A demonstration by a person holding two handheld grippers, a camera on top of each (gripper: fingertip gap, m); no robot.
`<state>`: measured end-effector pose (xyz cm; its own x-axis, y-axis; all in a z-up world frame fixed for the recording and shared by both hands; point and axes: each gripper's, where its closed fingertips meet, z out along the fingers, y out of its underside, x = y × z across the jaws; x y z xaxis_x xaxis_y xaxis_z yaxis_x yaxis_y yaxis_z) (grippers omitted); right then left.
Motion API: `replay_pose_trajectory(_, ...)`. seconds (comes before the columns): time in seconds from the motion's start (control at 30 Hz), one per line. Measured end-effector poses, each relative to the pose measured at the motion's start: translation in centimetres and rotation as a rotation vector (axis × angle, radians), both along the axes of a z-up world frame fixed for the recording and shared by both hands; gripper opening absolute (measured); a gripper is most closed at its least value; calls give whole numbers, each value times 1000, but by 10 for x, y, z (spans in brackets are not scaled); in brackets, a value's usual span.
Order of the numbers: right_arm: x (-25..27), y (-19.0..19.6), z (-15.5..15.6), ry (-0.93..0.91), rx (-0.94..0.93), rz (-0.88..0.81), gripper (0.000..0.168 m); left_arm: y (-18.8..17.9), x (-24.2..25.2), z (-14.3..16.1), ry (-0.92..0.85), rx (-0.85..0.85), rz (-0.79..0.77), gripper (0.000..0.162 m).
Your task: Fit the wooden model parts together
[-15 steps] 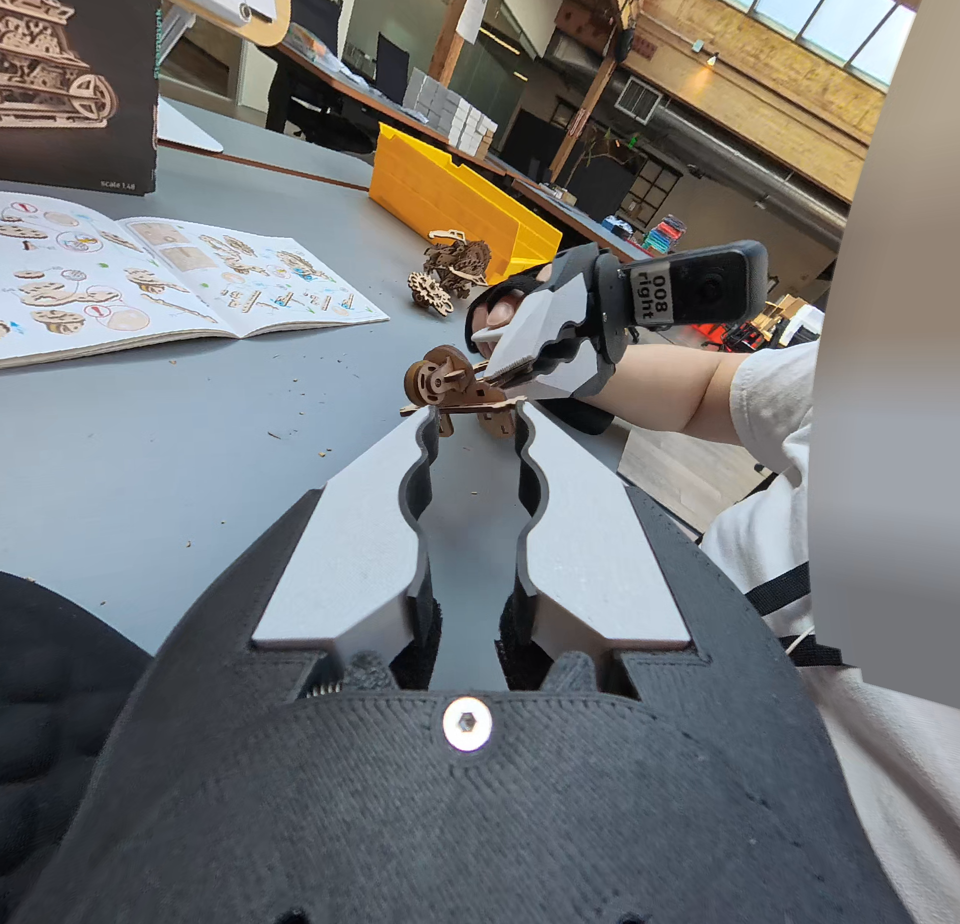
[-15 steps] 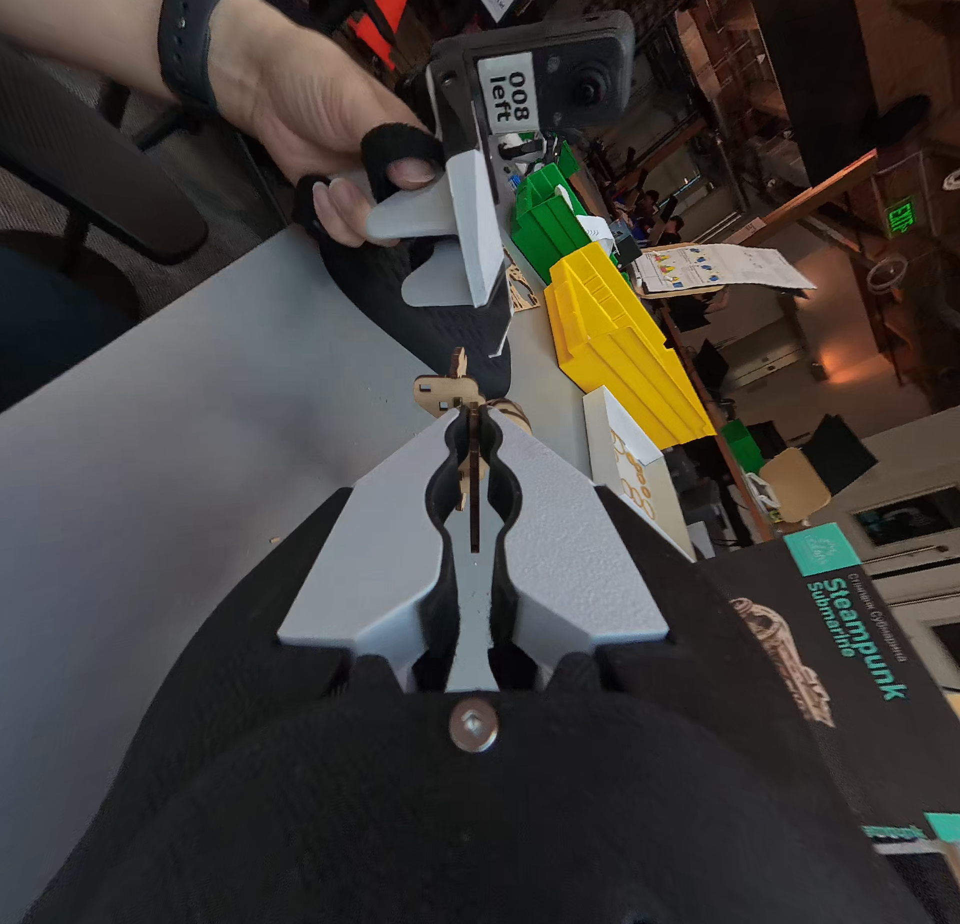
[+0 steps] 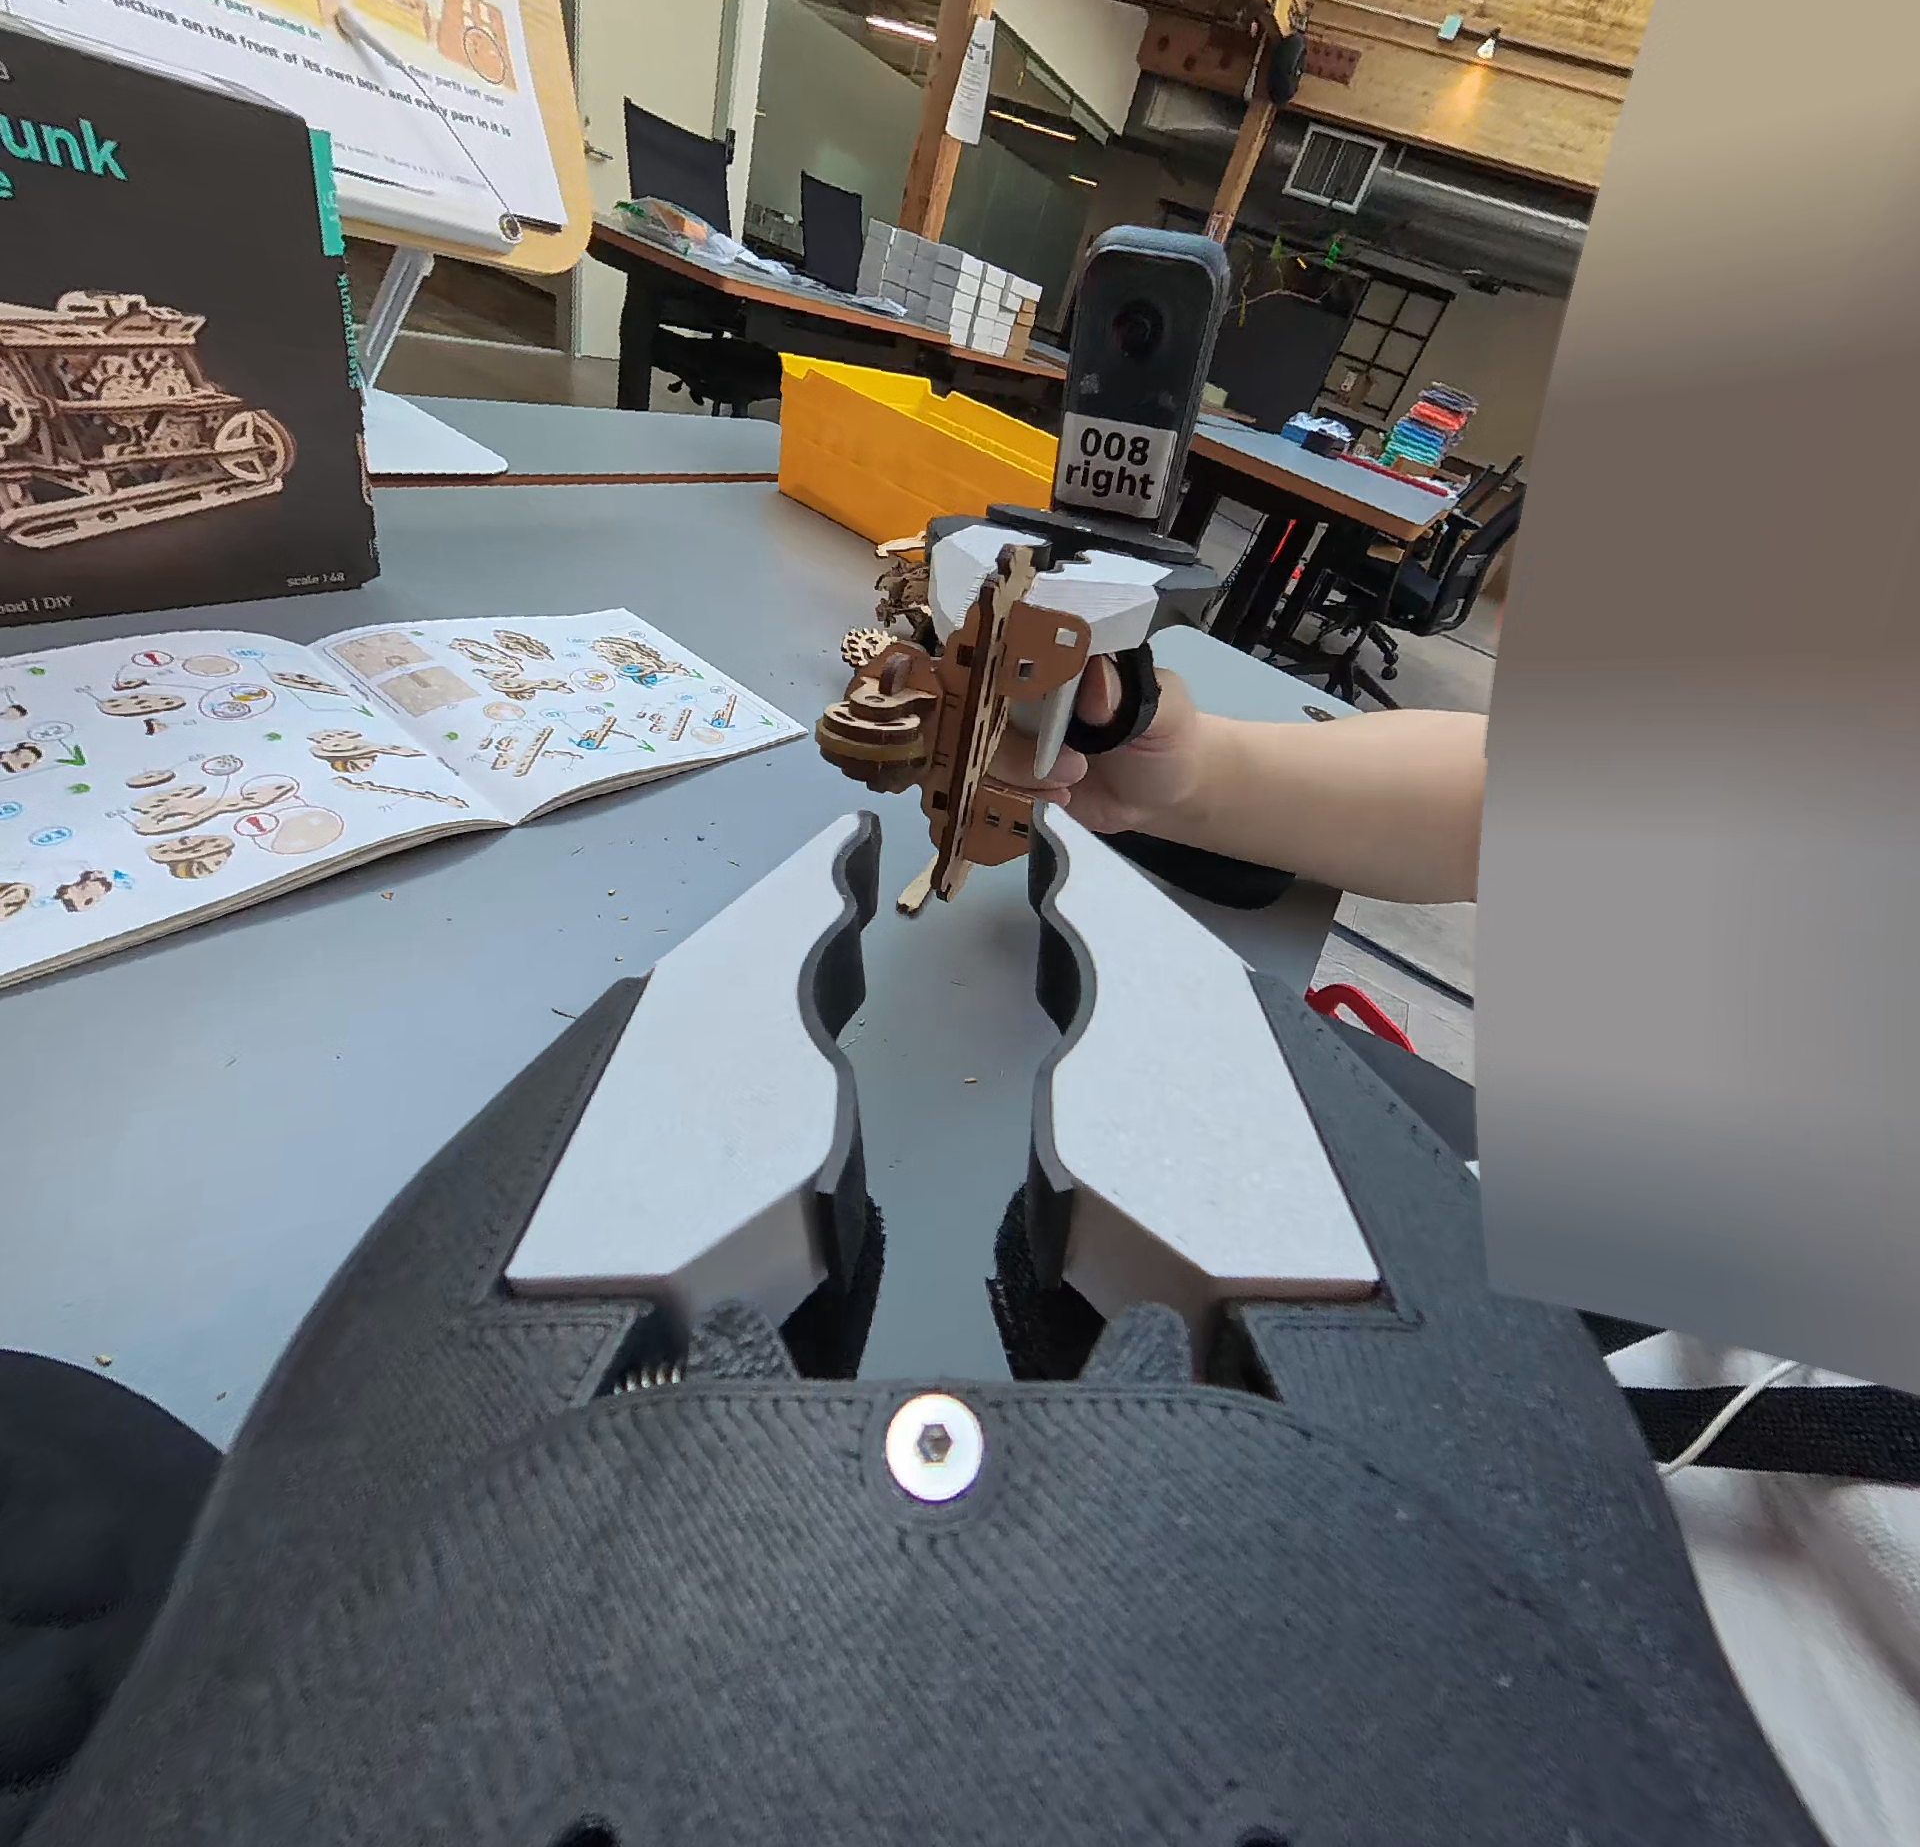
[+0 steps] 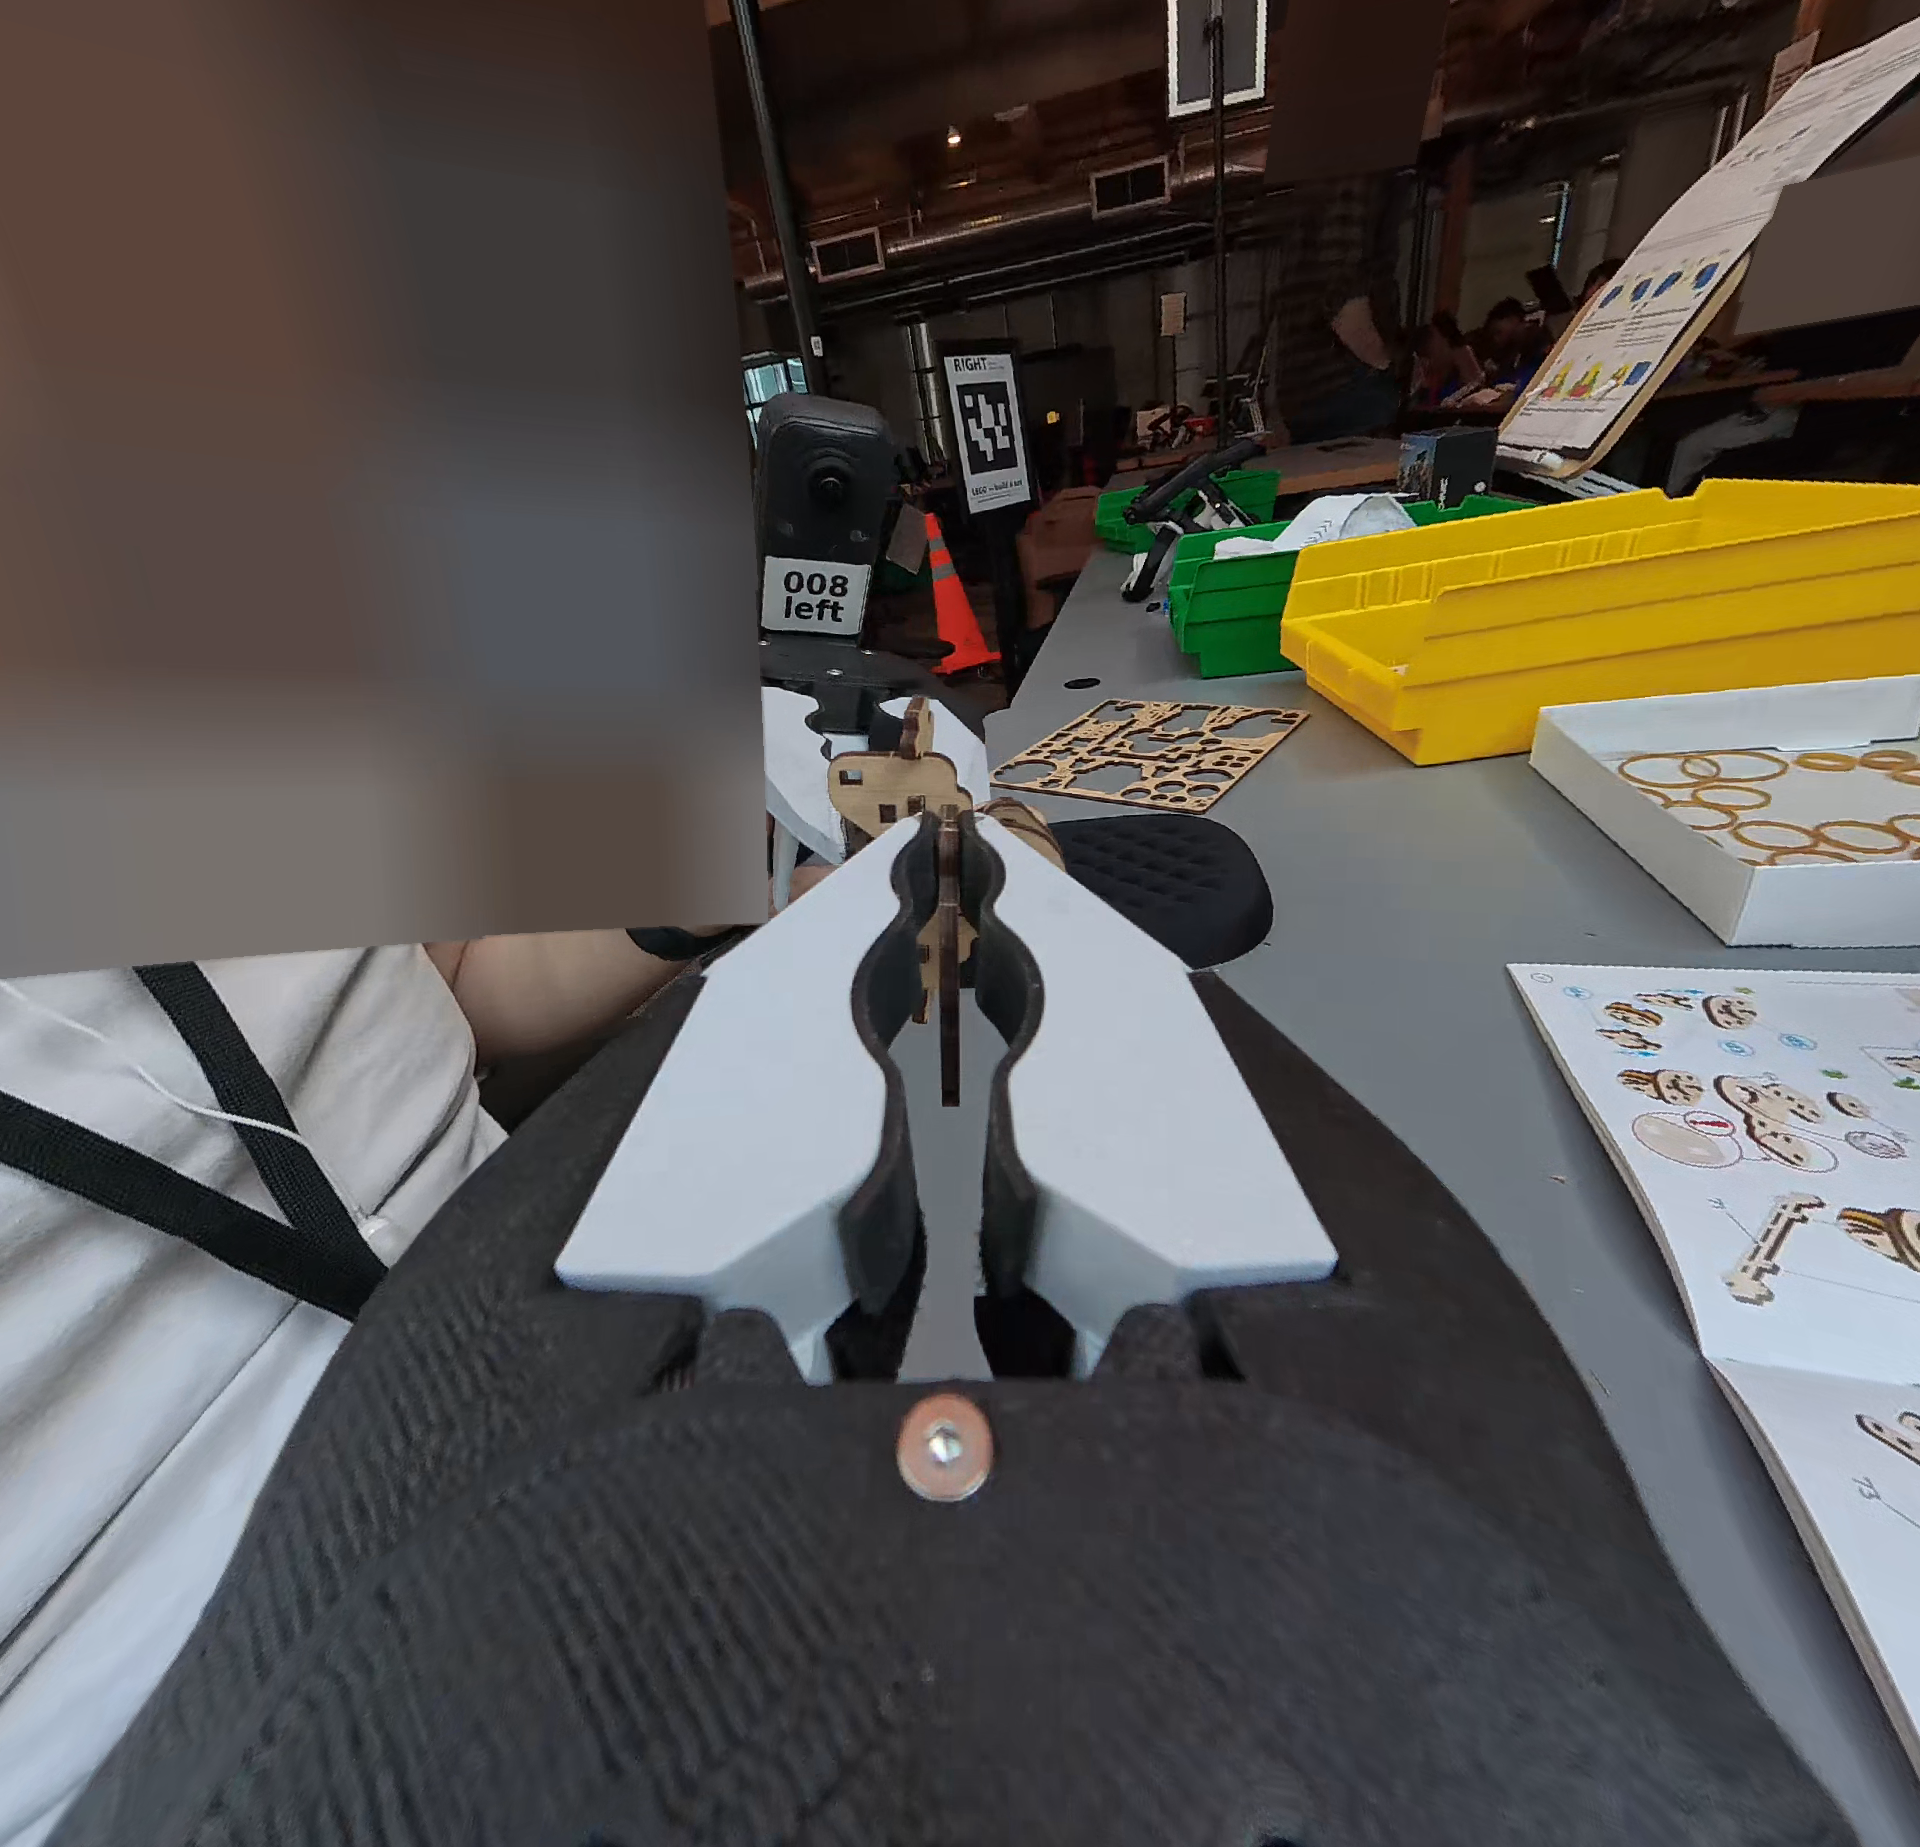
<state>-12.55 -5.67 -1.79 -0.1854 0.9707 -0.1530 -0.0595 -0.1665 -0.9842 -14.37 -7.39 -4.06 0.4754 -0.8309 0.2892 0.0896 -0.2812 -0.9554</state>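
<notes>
Left wrist view: we have swung the wooden assembly (image 3: 961,727), gripped in our right tongs (image 3: 1013,592), upright above the counter (image 3: 260,1070), before our left tongs (image 3: 951,852), now spread empty, ready for fitting.

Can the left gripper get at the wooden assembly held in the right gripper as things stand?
Probably yes: the left gripper is open, the wooden assembly hangs from the right gripper just ahead of its fingertips, nothing between.

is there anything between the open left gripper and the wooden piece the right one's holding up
Nothing visible. The left hand-held gripper is open, and the wooden assembly, held by the right hand-held gripper, hangs just past its fingertips.
</notes>
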Motion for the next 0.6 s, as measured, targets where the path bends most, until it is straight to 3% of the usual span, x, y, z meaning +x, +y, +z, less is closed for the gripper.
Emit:
replay_pose_trajectory(0.47, 0, 20, -6, -12, -195, -24, 1, 4, -3, -8, 36, -9, 46, 22)
replay_pose_trajectory(0.6, -4, 23, -14, -54, -179, -69, 1, 16, -8, -12, 80, 3, 137, 31)
